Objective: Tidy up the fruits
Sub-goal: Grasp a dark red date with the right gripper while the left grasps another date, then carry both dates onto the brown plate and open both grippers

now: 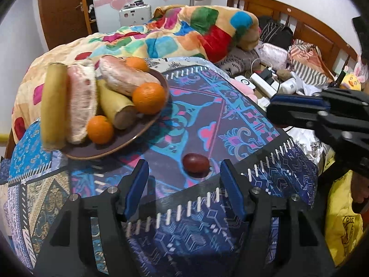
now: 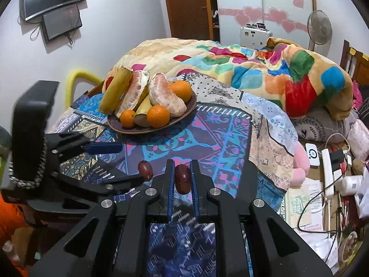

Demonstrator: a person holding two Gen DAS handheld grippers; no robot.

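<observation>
A brown plate [image 1: 120,144] on the patterned cloth holds bananas, pomelo pieces and three oranges; it also shows in the right wrist view [image 2: 138,130]. A small dark red fruit [image 1: 196,162] lies on the cloth, just ahead of my open left gripper [image 1: 183,184] and between its blue pads; the right wrist view shows it too [image 2: 145,168]. My right gripper [image 2: 182,175] is shut on a second dark red fruit [image 2: 182,179] held above the cloth. It enters the left wrist view from the right [image 1: 299,108].
A colourful quilt [image 2: 253,69] is heaped on the bed behind the cloth. To the right lie a power strip [image 2: 327,170], cables, papers and a pink soft toy [image 2: 299,168]. A fan [image 2: 319,27] stands at the back. A wooden headboard [image 1: 299,23] is at the far right.
</observation>
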